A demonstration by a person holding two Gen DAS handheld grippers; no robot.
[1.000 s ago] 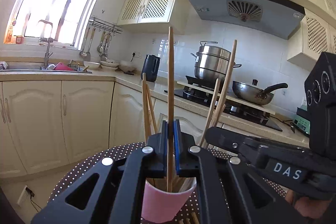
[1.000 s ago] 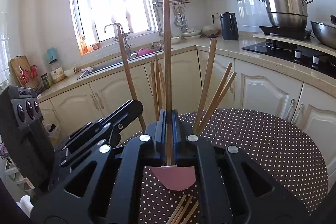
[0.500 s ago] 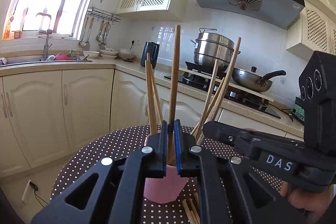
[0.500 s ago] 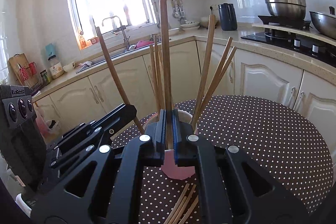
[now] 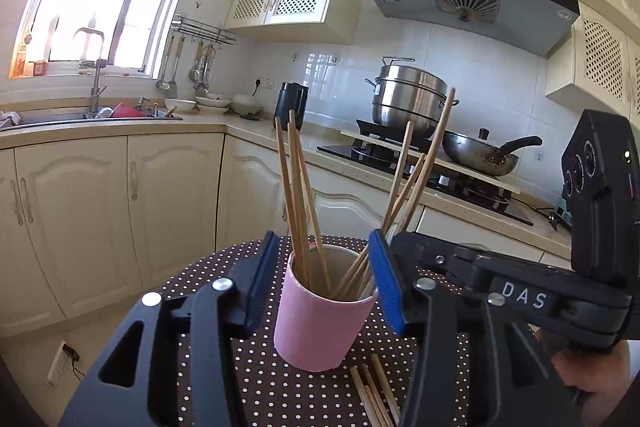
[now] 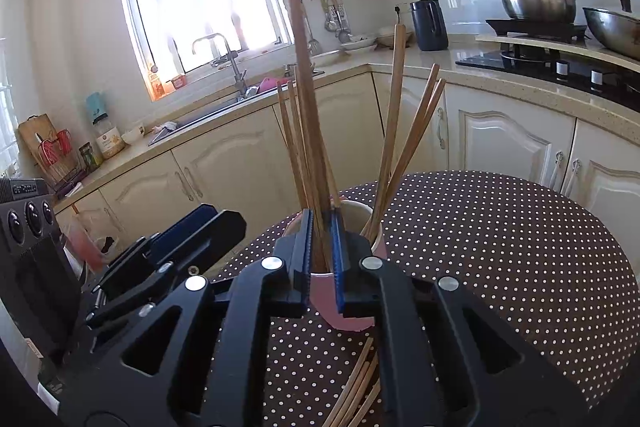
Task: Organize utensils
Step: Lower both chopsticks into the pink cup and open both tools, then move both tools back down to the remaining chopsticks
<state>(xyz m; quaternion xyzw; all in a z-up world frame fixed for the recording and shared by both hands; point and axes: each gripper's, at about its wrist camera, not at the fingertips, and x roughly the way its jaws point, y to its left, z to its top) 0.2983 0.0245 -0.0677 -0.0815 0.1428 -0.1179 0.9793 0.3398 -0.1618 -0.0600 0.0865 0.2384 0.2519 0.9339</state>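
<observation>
The chopstick clamped upright in the left gripper (image 5: 322,277) a second ago is no longer gripped; its jaws are opening and now stand wide apart on either side of the pink cup (image 5: 324,315), with no pad touching it. The released chopstick cannot be told apart from the others leaning in the cup. The jaws of the right gripper (image 6: 322,251), pressed together on a tall chopstick (image 6: 302,99) in the earlier frame, are also opening. A narrow gap is seen between the blue pads (image 6: 337,259), with the chopstick standing between them and its lower end in the cup. Whether the pads touch it cannot be told. The cup stands on the polka-dot tablecloth (image 6: 500,251). Loose chopsticks (image 5: 374,395) lie flat on the cloth just in front of the cup.
</observation>
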